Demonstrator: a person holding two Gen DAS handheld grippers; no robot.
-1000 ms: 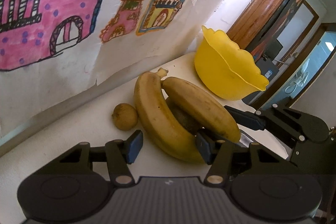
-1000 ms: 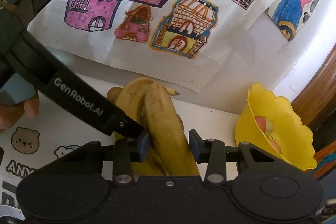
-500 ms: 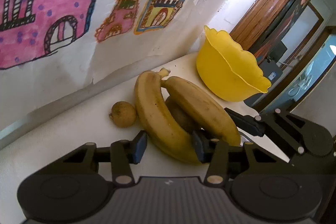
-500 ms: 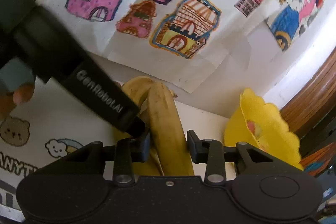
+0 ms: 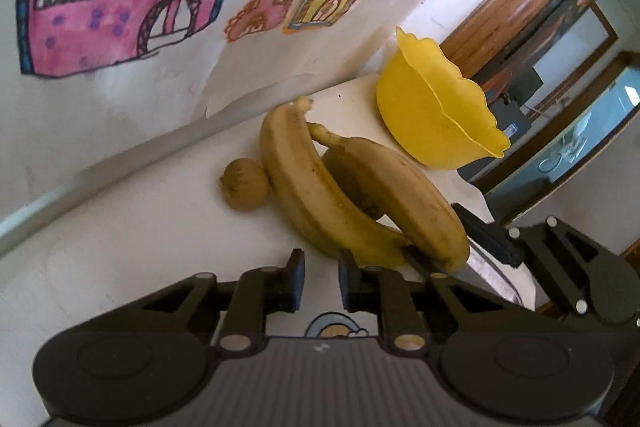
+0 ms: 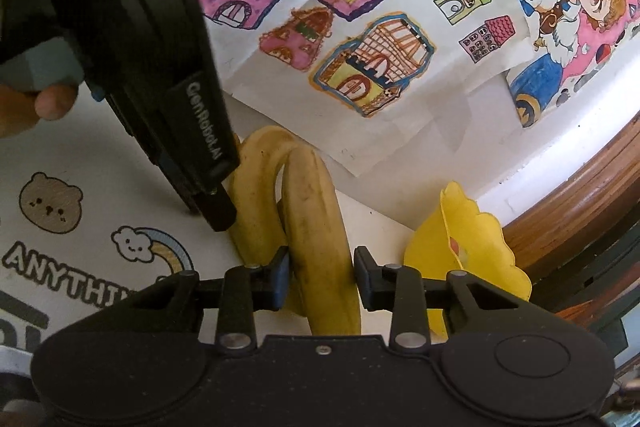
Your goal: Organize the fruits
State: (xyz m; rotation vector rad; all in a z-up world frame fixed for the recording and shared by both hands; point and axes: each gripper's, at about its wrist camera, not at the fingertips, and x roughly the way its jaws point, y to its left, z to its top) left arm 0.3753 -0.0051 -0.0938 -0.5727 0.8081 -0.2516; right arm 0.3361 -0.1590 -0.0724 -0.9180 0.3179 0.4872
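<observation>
Two ripe yellow bananas (image 5: 320,195) with brown speckling lie on the white table (image 5: 132,239), joined at the stem end, which points toward the table's back edge along the wall. Their curved bodies spread apart toward the front. A dark, rounded fruit (image 5: 352,183), possibly a kiwi, sits partly hidden in the gap between them. A small brownish round fruit (image 5: 245,185) rests just beside the left banana, touching or nearly touching it. A yellow bowl (image 5: 436,119) with a scalloped rim stands near the table's back right corner, holding reddish fruit (image 6: 456,247) that is only partly visible.
</observation>
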